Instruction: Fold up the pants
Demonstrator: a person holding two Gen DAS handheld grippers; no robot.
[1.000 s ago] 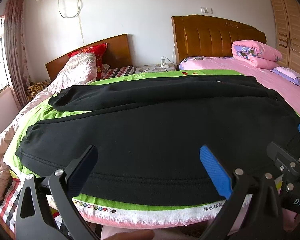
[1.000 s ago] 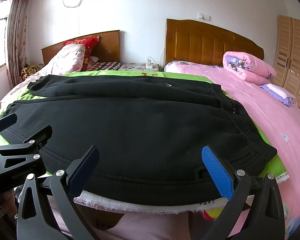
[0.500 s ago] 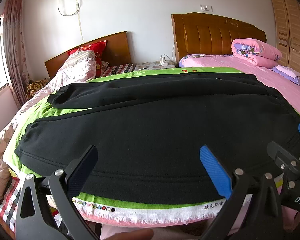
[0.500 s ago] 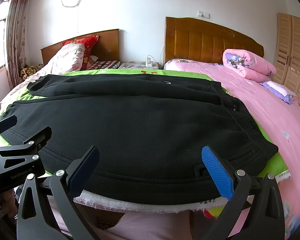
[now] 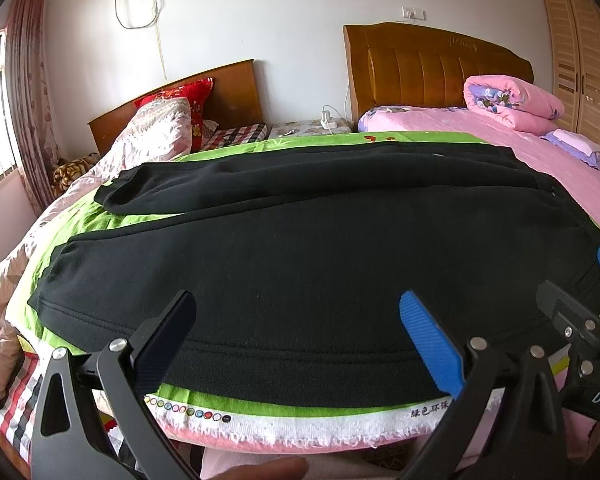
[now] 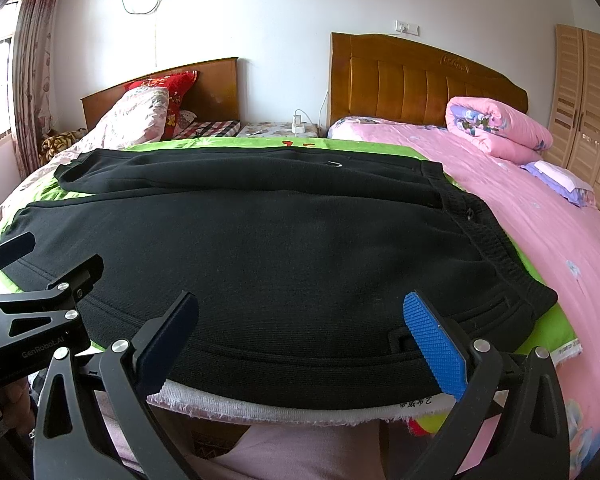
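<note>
1. We find the black pants [image 5: 300, 264] spread flat across the green sheet [image 5: 236, 148], waistband toward our right, cuffs toward our left, both legs side by side with the near leg along the bed's near edge.
2. We hold the left gripper [image 5: 298, 340] just short of the near leg seam, its jaws wide apart and holding nothing.
3. We hold the right gripper [image 6: 300, 340] near the waistband corner, jaws equally wide and likewise empty.
4. We judge the step in hand to be taking hold of the near edge. We should pinch only the pants fabric, not the sheet below it, and close both grippers at matching depth.
5. We should lift both grips evenly and carry the near leg over the far leg so that the seams align.
6. We note that the sheet lies over a pink bed [image 6: 540, 232] with a rolled pink quilt [image 6: 496, 128], a second bed at left, wooden headboards, and a wardrobe [image 6: 588, 92] at right.
</note>
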